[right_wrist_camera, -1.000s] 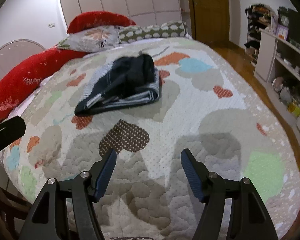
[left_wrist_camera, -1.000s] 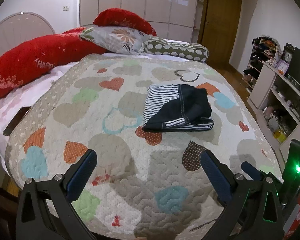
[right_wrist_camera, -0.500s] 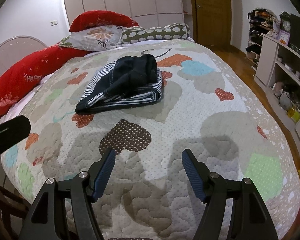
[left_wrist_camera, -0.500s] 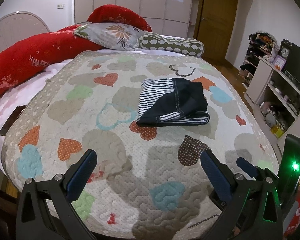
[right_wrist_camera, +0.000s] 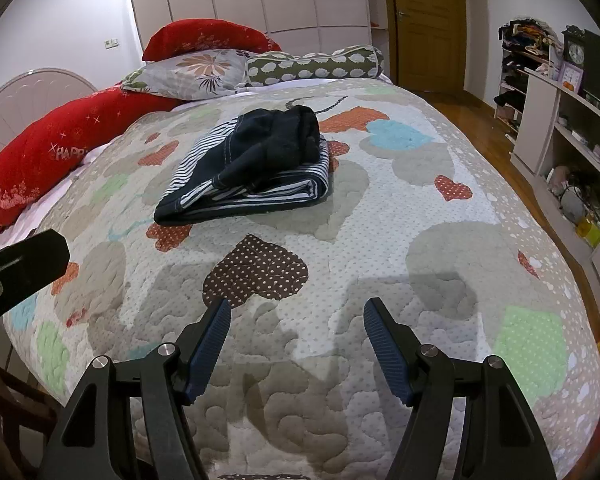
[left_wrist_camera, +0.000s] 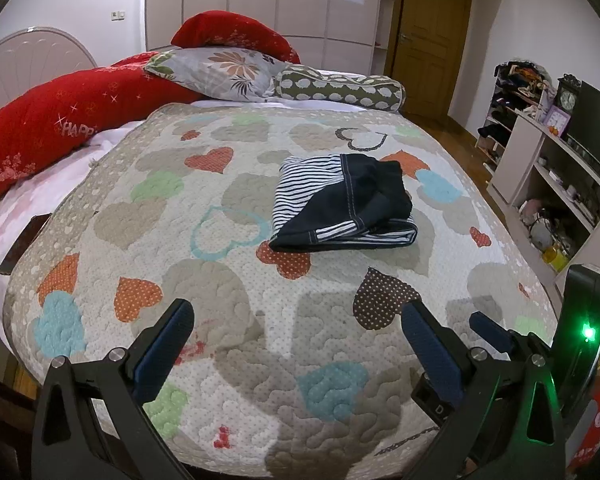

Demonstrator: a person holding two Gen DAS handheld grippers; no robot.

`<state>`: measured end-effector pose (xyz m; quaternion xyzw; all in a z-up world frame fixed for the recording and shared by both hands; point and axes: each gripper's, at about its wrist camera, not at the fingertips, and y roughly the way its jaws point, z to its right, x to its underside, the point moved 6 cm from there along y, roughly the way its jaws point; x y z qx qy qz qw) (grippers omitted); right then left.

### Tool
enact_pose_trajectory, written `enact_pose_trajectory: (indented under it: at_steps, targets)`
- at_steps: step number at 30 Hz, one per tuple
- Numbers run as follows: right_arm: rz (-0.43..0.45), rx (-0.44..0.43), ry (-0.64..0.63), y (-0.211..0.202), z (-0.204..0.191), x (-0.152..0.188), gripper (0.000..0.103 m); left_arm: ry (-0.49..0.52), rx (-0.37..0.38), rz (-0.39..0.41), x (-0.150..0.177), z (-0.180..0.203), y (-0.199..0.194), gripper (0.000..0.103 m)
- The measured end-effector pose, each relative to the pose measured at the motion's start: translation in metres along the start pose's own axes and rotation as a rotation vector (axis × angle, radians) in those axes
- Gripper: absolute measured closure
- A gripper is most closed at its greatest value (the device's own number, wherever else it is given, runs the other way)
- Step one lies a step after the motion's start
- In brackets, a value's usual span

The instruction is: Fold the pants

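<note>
The pants (left_wrist_camera: 342, 204), dark navy with a black-and-white striped part, lie folded in a compact bundle on the heart-patterned quilt (left_wrist_camera: 236, 288) in the middle of the bed; they also show in the right wrist view (right_wrist_camera: 252, 168). My left gripper (left_wrist_camera: 296, 324) is open and empty, held over the near end of the bed, well short of the pants. My right gripper (right_wrist_camera: 296, 320) is open and empty too, over the near edge of the quilt (right_wrist_camera: 420, 216), apart from the pants.
Red bolsters (left_wrist_camera: 60, 128), a floral pillow (left_wrist_camera: 224, 72) and a spotted bolster (left_wrist_camera: 340, 88) lie at the headboard end. White shelves (left_wrist_camera: 556, 184) with clutter stand to the right, a wooden door (left_wrist_camera: 432, 36) behind. A dark phone-like object (left_wrist_camera: 22, 240) lies at the bed's left edge.
Both grippers have drawn back and risen slightly from the bed, so the pants look a little farther away. The pants have not moved. Both grippers stay open.
</note>
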<state>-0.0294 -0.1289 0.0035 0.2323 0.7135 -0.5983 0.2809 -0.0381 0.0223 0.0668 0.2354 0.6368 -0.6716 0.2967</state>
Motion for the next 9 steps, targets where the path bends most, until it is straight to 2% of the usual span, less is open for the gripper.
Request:
enact_pose_trajectory:
  at_steps: [9]
  targets:
    - [-0.004, -0.007, -0.01, 0.0003, -0.0025, 0.0013, 0.03, 0.029, -0.003, 0.006, 0.0004, 0.005, -0.0006, 0.0]
